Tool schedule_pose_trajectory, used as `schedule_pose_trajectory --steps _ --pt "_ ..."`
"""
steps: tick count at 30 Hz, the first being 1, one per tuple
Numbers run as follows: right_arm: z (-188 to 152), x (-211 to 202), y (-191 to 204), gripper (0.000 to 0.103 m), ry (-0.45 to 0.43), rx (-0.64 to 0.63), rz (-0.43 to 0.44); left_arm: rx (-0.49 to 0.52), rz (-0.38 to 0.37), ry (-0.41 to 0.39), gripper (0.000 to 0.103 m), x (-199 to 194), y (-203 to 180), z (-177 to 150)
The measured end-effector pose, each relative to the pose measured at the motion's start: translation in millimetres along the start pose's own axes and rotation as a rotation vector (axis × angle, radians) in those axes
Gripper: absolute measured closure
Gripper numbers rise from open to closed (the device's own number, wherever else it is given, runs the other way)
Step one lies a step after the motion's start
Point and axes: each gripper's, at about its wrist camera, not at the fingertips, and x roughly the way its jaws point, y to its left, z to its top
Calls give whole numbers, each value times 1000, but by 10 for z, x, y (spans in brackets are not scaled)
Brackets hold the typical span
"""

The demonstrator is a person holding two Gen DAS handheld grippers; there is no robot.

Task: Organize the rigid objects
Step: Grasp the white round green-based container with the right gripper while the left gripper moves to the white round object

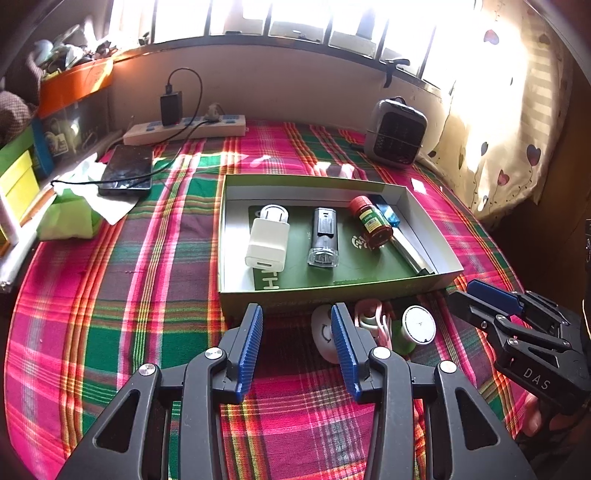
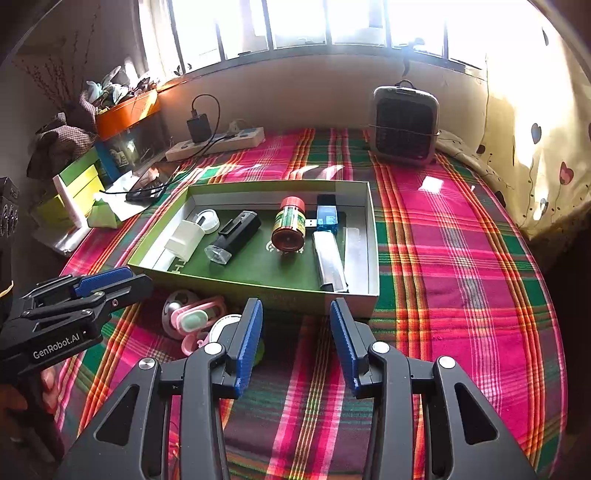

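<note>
Plaid bedcover (image 1: 129, 295) is spread under a green box (image 1: 332, 291) in which a white charger (image 1: 266, 240) is laid; left claw (image 1: 297, 325) and right claw (image 2: 296, 321) are held parted, empty.

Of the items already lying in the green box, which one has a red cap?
The small brown bottle with the green label, lying on its side between the black flashlight and the silver bar. Nothing else in the green box is red-capped.

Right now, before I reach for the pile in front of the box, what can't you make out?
- Pile, left wrist view: white round piece half behind the left gripper's finger.
- Pile, right wrist view: green item behind the right gripper's finger; kind unclear.
- Bottle label: too small to read.
- Window: glare hides outside.
</note>
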Motion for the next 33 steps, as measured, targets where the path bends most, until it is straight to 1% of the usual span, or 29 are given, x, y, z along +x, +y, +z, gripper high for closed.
schedule_pose_trajectory --steps 6,11,15,21,30,31,33 --pt "-79 63 116 61 26 -17 49 -31 4 7 65 -26 124 -105" --pt "-106 125 201 52 40 -29 77 -52 -1 21 65 -10 216 -189" --pt "-112 187 242 51 56 -34 78 -57 -4 34 64 6 254 -236" --pt "-114 281 248 51 79 -30 69 -57 -26 47 64 43 255 -238" --pt "-126 299 196 52 76 -26 74 -39 -89 79 63 136 159 -226" --pt "-128 296 199 54 73 -31 77 -38 -95 81 63 147 147 -223" --pt "-125 295 196 61 68 -35 71 -44 -102 84 62 165 135 -217"
